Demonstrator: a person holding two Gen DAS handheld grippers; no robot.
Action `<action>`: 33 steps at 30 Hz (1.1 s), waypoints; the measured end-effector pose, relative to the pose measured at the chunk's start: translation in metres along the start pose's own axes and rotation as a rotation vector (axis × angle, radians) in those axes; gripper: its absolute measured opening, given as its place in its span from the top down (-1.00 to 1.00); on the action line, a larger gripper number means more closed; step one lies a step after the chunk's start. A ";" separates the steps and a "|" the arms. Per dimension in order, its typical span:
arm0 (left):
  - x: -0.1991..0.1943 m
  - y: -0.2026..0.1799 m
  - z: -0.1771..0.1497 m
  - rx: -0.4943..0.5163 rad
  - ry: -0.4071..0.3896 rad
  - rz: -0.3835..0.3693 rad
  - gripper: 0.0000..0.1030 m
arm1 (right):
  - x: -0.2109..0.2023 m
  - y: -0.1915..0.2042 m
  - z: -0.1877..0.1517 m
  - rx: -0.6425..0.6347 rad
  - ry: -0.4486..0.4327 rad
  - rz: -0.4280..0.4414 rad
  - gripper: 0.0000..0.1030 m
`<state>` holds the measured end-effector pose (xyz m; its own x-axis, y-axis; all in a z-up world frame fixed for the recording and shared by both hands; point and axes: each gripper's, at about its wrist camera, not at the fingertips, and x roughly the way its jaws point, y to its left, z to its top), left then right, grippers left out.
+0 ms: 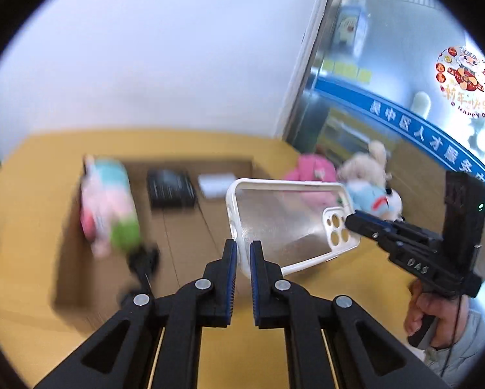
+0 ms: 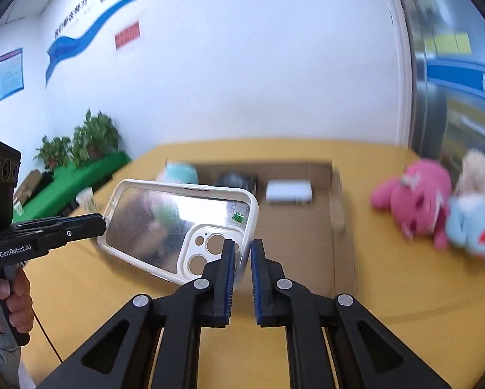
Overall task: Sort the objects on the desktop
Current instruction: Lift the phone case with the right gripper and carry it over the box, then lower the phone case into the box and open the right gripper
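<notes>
Left wrist view first: we see our left tongs (image 1: 243, 253) pinching the near edge of a clear phone case (image 1: 284, 223) with a white rim, held up above the yellow desk (image 1: 34, 194). At about 3 o'clock from the case, our right tongs (image 1: 351, 219) pinch its camera-cutout corner, and the hand (image 1: 427, 314) gripping that tool shows at 4 o'clock.

From the right wrist view we see the same phone case (image 2: 164, 223) tilted in the air, with our right tongs (image 2: 243, 253) pressed onto its near corner beside the camera holes, and our left tongs (image 2: 103, 222) pinching the opposite end at 9 o'clock.

Behind the case, at 12 o'clock, an open cardboard box (image 2: 294, 220) lies on the desk. Inside it we make out a dark object (image 2: 236, 178), a white box (image 2: 289, 191) and, at its left end, a pink, teal and green plush toy (image 1: 109, 204), all blurred. At 2 o'clock on the desk, outside the box, lie a pink plush (image 2: 414, 194) and a beige and light-blue plush (image 2: 476, 210), touching one another. Potted plants (image 2: 80, 142) stand on a green surface at 10 o'clock, well apart from the desk.
</notes>
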<state>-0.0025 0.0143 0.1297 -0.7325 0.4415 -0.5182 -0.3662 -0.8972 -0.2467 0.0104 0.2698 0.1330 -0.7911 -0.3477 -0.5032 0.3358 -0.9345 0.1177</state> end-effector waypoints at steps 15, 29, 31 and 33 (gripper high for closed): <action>0.129 0.089 0.091 -0.061 0.156 0.057 0.87 | 0.183 -0.038 0.099 0.050 0.163 0.055 0.83; 0.242 0.117 0.008 -0.133 0.600 0.171 0.87 | 0.319 -0.076 0.007 0.212 0.651 0.094 0.77; 0.247 0.118 0.002 -0.140 0.619 0.182 0.87 | 0.327 -0.078 0.002 0.226 0.696 0.093 0.77; 0.248 0.123 0.002 -0.155 0.622 0.192 0.87 | 0.327 -0.078 0.000 0.243 0.702 0.095 0.76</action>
<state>-0.2303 0.0135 -0.0279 -0.2922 0.2278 -0.9288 -0.1419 -0.9708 -0.1934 -0.2746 0.2294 -0.0412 -0.2243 -0.3737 -0.9000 0.2000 -0.9215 0.3328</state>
